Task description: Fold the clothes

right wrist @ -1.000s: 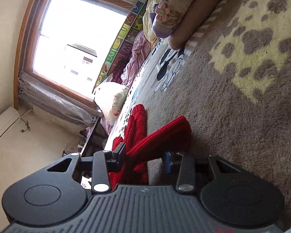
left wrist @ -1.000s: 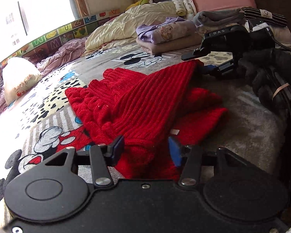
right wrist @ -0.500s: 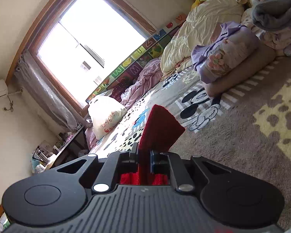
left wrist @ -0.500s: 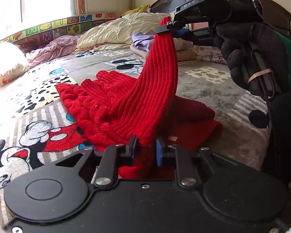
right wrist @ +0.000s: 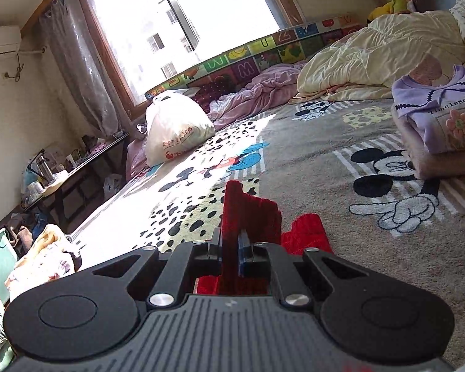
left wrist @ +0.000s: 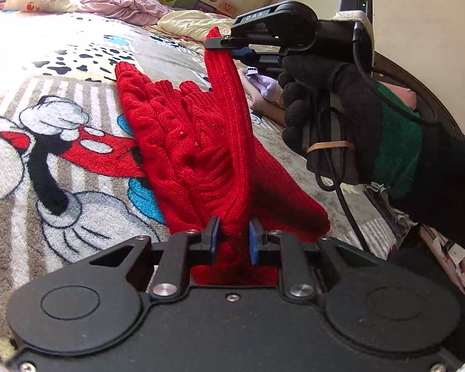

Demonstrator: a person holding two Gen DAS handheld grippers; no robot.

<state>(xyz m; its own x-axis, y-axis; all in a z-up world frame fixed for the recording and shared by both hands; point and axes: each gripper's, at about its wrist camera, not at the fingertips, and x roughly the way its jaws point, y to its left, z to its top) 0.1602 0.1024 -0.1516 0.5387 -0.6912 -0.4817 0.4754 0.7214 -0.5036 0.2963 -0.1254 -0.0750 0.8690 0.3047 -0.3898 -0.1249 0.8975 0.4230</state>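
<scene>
A: Status of the red sweater (left wrist: 201, 142)?

B: It lies mid-frame on the cartoon blanket (left wrist: 46, 142), one ribbed band lifted. Your left gripper (left wrist: 232, 237) pinches its near end; your right gripper (left wrist: 232, 48), upper centre, clamps the far end.

A: Progress?

B: Early, I judge. Folded stack (right wrist: 440, 124) at right edge done; this fold still to lay.
</scene>
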